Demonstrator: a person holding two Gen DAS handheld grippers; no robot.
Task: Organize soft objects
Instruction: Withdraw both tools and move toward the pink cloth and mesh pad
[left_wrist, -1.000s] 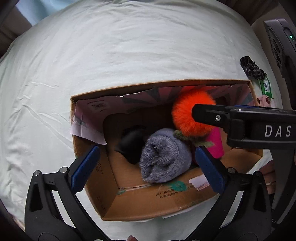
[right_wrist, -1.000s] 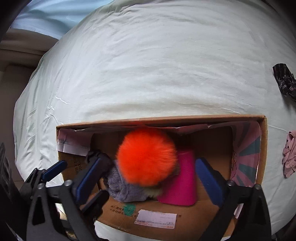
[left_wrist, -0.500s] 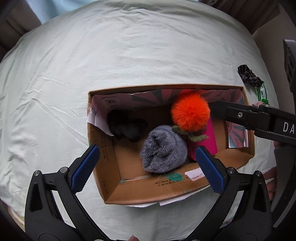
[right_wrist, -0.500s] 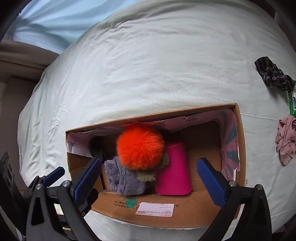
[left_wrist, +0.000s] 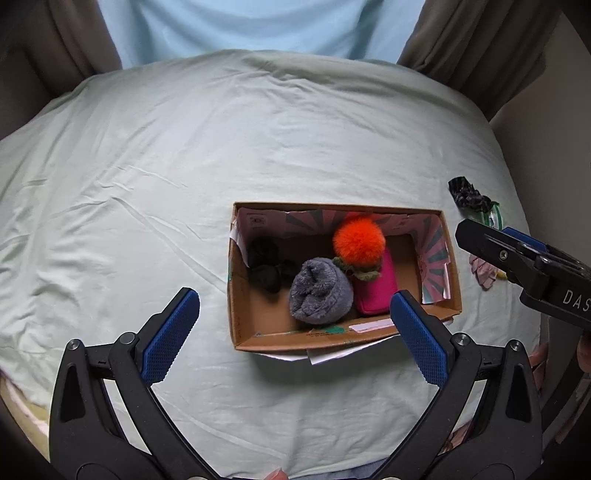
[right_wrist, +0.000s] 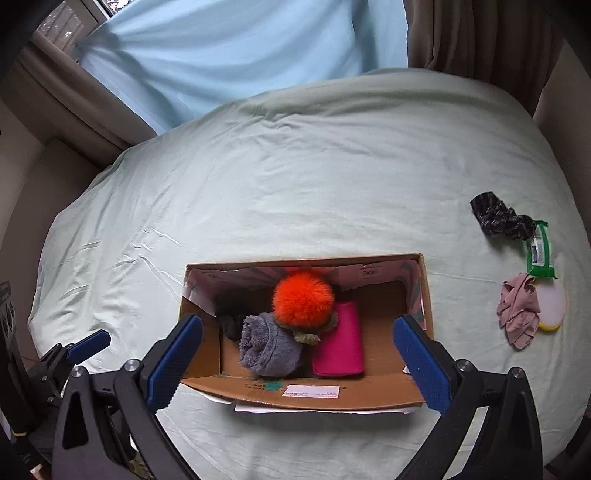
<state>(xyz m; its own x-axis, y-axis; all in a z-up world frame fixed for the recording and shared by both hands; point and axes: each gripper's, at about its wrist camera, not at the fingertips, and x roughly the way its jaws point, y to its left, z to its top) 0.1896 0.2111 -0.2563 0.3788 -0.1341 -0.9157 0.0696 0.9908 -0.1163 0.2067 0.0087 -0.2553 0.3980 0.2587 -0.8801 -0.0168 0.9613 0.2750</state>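
Observation:
An open cardboard box (left_wrist: 266, 338) (right_wrist: 369, 397) lies on the bed. Inside it sit an orange fluffy pompom (left_wrist: 358, 242) (right_wrist: 303, 299), a rolled grey fuzzy sock (left_wrist: 319, 291) (right_wrist: 267, 347), a pink pouch (left_wrist: 376, 293) (right_wrist: 340, 343) and a black soft item (left_wrist: 267, 266) (right_wrist: 231, 312). My left gripper (left_wrist: 295, 332) is open and empty, held above the box's near side. My right gripper (right_wrist: 297, 356) is open and empty too, above the box front. Right of the box lie a black scrunchie (right_wrist: 498, 219), a pink cloth (right_wrist: 519, 312) and a green wipes pack (right_wrist: 539, 254).
The pale green bedsheet (left_wrist: 184, 166) spreads wide left of and beyond the box. A yellow-rimmed round pad (right_wrist: 554, 306) lies by the pink cloth. Brown curtains (left_wrist: 476, 48) and a light blue drape (right_wrist: 240, 48) hang behind the bed. The right gripper's body (left_wrist: 535, 273) shows at the left view's right edge.
Both grippers have pulled back and up from the box, so it looks smaller and the room shows. The right gripper moved off the orange pompom, which stays in the box.

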